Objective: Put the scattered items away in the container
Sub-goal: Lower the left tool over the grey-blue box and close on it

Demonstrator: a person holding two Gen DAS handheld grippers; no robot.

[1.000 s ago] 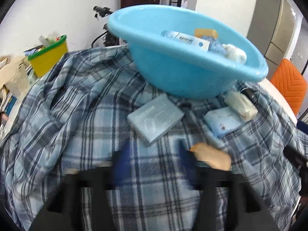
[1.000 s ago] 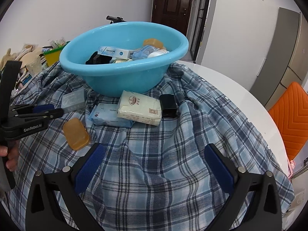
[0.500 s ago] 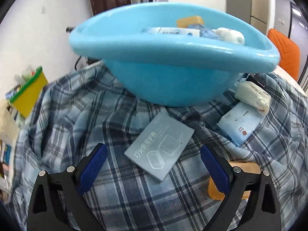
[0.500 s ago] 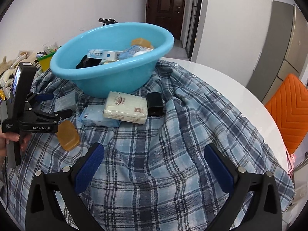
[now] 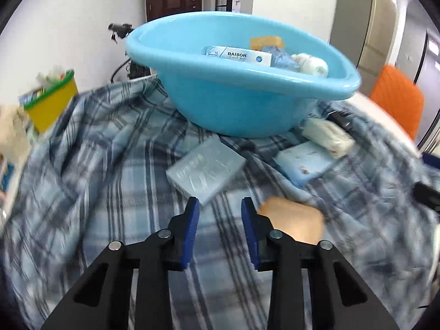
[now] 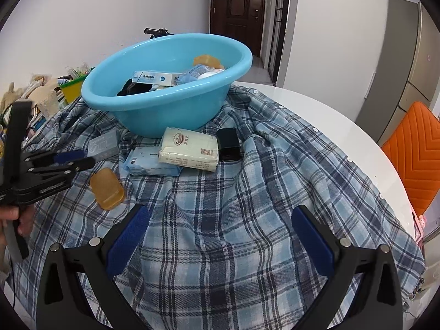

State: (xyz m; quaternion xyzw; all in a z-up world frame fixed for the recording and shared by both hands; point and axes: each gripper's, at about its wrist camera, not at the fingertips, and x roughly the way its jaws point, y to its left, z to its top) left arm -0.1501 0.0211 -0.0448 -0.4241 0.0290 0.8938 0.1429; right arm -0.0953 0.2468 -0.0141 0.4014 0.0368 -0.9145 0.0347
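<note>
A blue basin holding several items stands on a plaid cloth. In front of it lie a grey flat box, a blue tissue pack, a white tissue pack, a black box and an orange soap bar. My left gripper hovers just short of the grey box, jaws narrowly apart and empty, the soap at its right. My right gripper is wide open and empty over bare cloth.
A yellow bin with a green rim and clutter stand at the far left. An orange chair is at the right beside the white round table. A door and a cabinet are behind.
My left gripper's jaws have narrowed from wide open to a small gap, and it has pulled back from the grey box. The right gripper has barely moved.
</note>
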